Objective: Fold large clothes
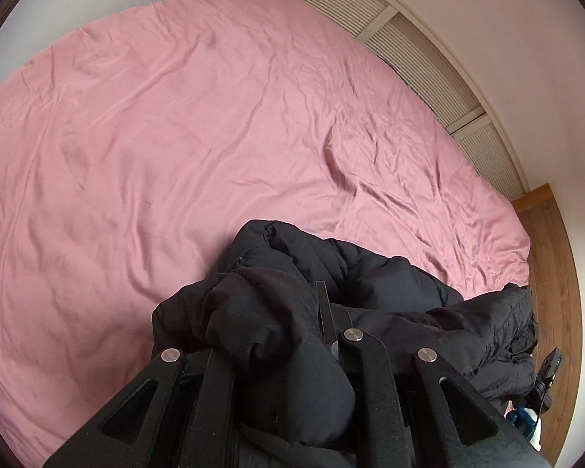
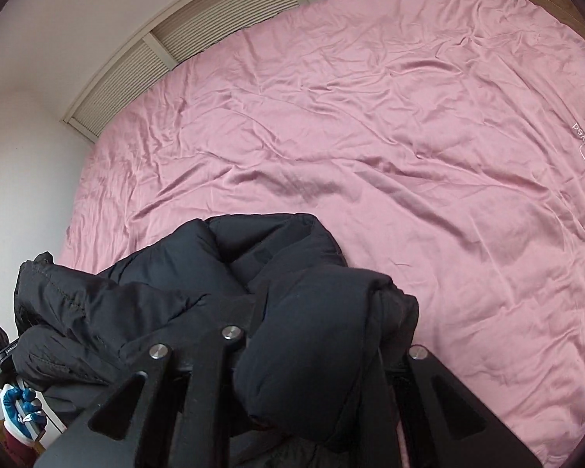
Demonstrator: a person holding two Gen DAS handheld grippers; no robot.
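Clearly the black puffer jacket (image 1: 370, 273) hangs bunched between both grippers above the near edge of the bed (image 1: 175, 136), a thick fold clamped in the left gripper (image 1: 292, 335) and another in the right gripper (image 2: 316, 335). Judging by the wide bare pink sheet (image 2: 370, 136) beyond, the step is to carry it to the middle and lay it flat, hands apart so the bulk spreads instead of piling.
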